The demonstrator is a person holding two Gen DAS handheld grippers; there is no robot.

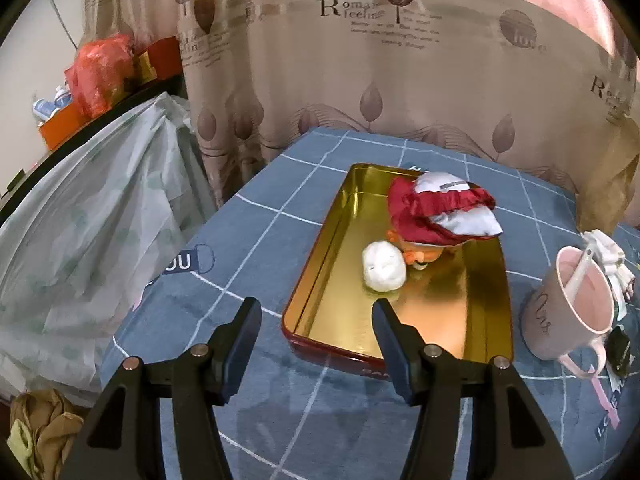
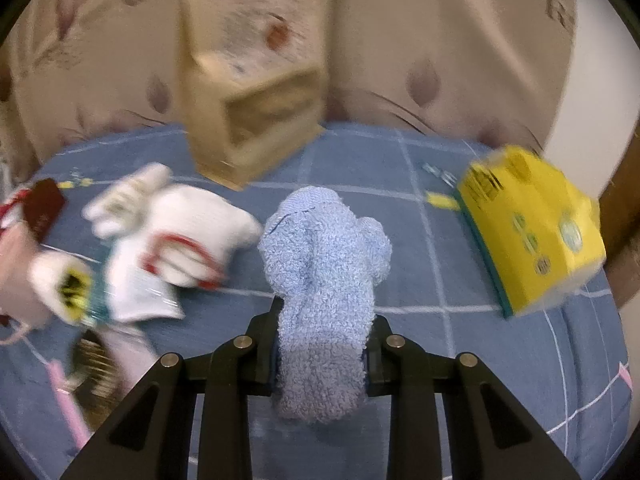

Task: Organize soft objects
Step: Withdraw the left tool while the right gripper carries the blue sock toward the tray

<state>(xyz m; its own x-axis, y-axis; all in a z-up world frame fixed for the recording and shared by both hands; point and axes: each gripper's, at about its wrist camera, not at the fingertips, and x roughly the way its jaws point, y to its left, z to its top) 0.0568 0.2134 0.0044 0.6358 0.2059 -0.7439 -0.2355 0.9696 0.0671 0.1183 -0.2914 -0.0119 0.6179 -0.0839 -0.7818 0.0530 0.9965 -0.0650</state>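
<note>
In the left wrist view a gold tin tray (image 1: 472, 320) with a red rim lies on the blue checked cloth. In it lie a red and white cloth bundle (image 1: 436, 210), a white soft ball (image 1: 383, 271) and a small orange toy (image 1: 420, 257) partly under the bundle. My left gripper (image 1: 316, 312) is open and empty, just in front of the tray's near left corner. In the right wrist view my right gripper (image 2: 324, 344) is shut on a light blue fluffy sock (image 2: 326, 264), held above the cloth. White socks with red trim (image 2: 176, 236) lie to its left.
A pink mug (image 1: 568, 304) with a spoon stands right of the tray. A yellow tissue pack (image 2: 532, 228) lies at the right, a wooden box (image 2: 252, 120) at the back. A patterned curtain (image 1: 360, 80) hangs behind the table. A plastic-covered heap (image 1: 88, 232) lies off the left edge.
</note>
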